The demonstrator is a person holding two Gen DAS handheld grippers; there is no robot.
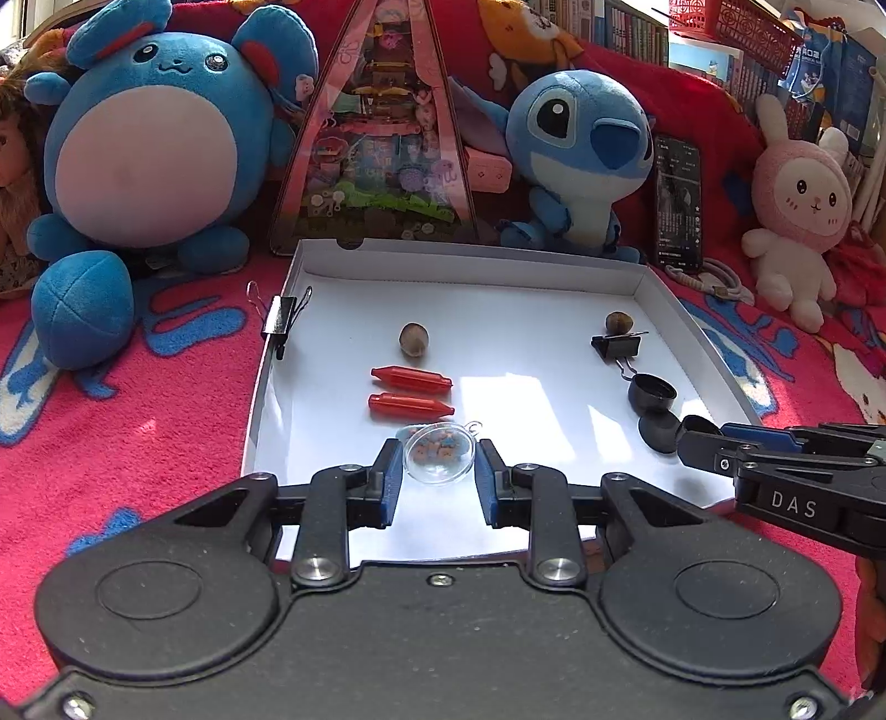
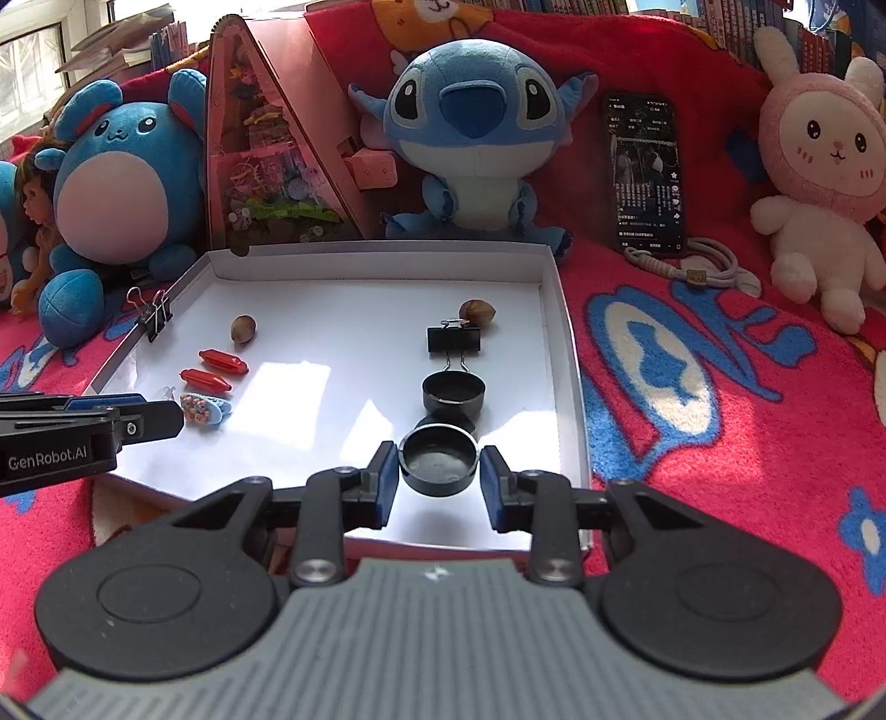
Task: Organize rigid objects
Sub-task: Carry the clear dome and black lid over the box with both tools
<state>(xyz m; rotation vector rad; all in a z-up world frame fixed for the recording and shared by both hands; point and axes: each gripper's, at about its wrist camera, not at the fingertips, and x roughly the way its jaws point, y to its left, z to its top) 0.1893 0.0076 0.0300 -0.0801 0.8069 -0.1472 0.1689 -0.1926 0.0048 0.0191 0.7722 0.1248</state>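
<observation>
left gripper [image 1: 437, 476]: our fingers apart around clear capsule [image 1: 440, 453], near-left in tray [image 1: 476, 265] | right gripper [image 2: 439, 476]: fingers apart flanking near black cap [image 2: 439, 462], unobscured only in right view | we count two red tubes [image 1: 411, 379], nuts [image 1: 414, 339], clips [image 1: 616, 344]

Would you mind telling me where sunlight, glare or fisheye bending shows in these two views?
Left wrist view: bright sun patches on the white tray floor right of the red capsules; tray rims bow. Right wrist view: sun patches beside the black caps; phone screen stays readable.

Sunlit red blanket [image 2: 720, 421], bookshelves [image 1: 626, 25] behind.
</observation>
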